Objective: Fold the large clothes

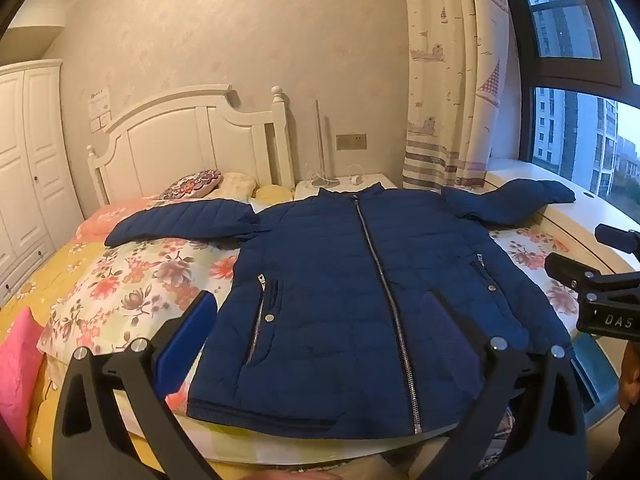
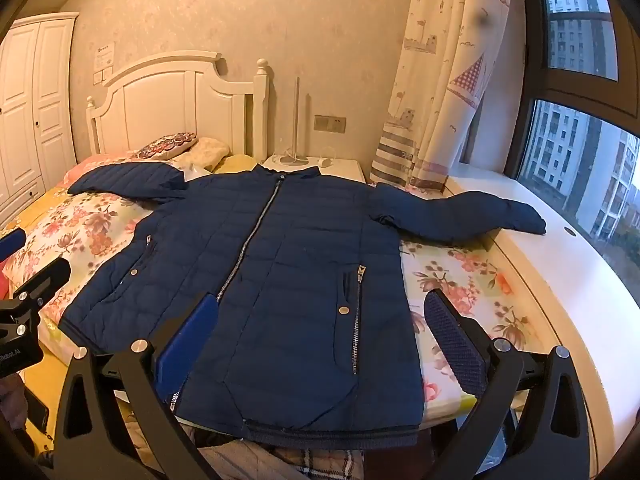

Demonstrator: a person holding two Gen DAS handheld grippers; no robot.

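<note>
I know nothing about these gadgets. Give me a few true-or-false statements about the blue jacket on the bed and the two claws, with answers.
1. The navy quilted puffer jacket lies zipped, front up, on the floral bedspread. True.
2. Both sleeves are folded across its chest. False: both are spread outward.
3. The left claw grips the hem. False: it is open, holding nothing.
4. The right claw is open. True.
5. One sleeve rests on the white window ledge. True.

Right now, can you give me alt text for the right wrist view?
A navy jacket lies zipped and face up on a floral bed, sleeves spread. The open right tool hovers over its hem, holding nothing.
</note>
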